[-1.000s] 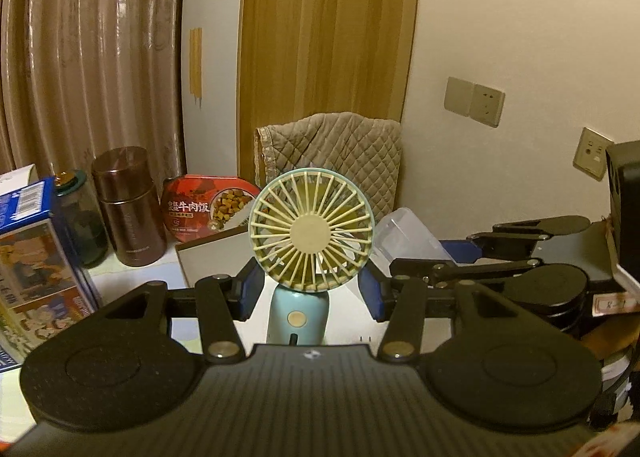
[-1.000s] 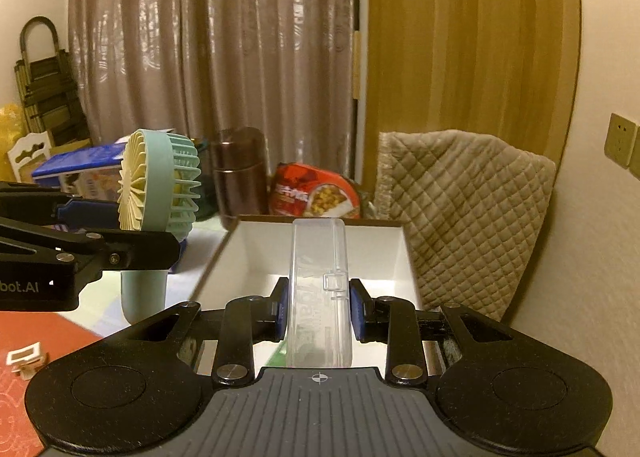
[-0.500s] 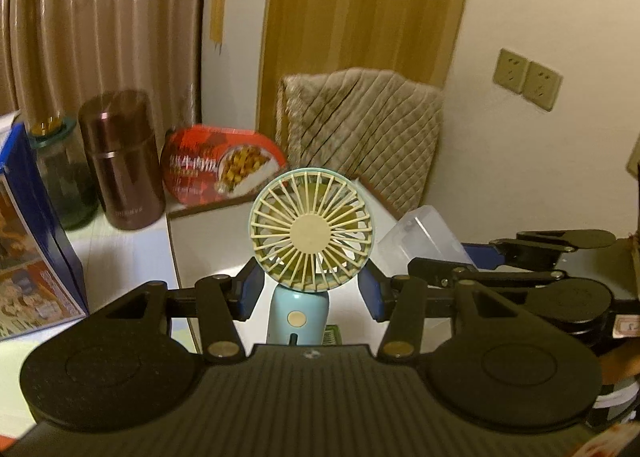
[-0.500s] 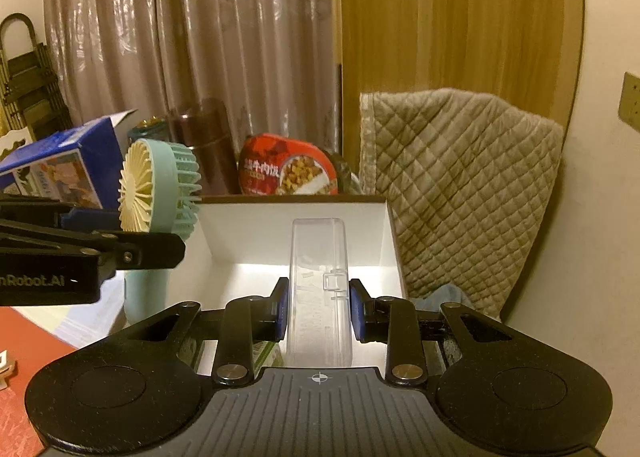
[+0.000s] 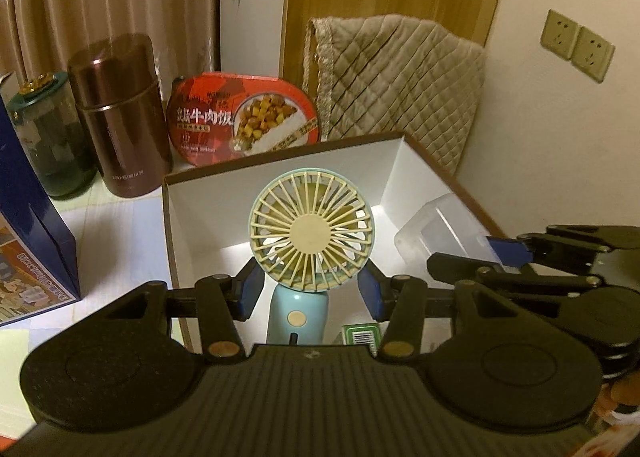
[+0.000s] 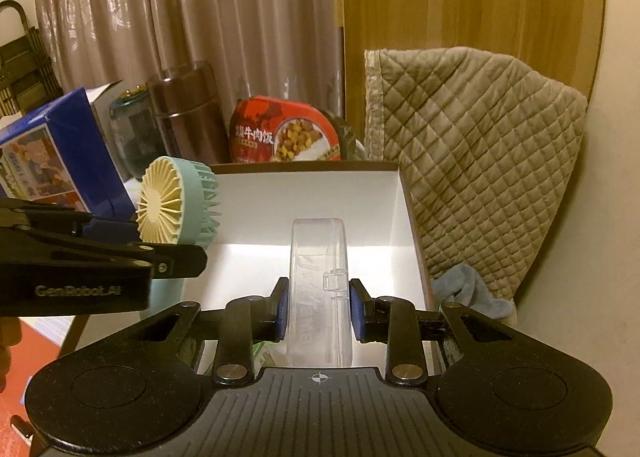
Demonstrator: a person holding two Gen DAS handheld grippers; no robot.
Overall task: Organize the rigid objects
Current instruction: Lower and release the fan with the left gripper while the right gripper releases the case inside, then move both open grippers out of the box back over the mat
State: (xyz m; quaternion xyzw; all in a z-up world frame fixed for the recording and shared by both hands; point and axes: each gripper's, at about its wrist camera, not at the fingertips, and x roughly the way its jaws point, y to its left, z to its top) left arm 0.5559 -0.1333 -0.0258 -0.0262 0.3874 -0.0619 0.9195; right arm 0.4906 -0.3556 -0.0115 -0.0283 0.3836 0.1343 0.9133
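My left gripper (image 5: 310,293) is shut on a small hand fan (image 5: 312,233) with a cream grille and a pale blue handle, held upright over the open white box (image 5: 280,161) with a brown rim. In the right wrist view the fan (image 6: 172,205) and the left gripper (image 6: 172,257) hang over the box's left side. My right gripper (image 6: 318,309) is shut on a clear plastic case (image 6: 320,289), which points into the box (image 6: 304,197). From the left wrist view the case (image 5: 440,229) and the right gripper (image 5: 496,253) sit over the box's right wall.
Behind the box stand a brown flask (image 5: 120,117), a glass jar (image 5: 44,137) and a red meal tray (image 5: 244,117). A blue carton (image 5: 28,217) is at the left. A quilted cloth (image 5: 400,77) leans at the back right, and a green packet (image 5: 360,337) lies in the box.
Both grippers have moved forward and down with their loads. The fan and the clear case now hang over the open box, which has come much closer.
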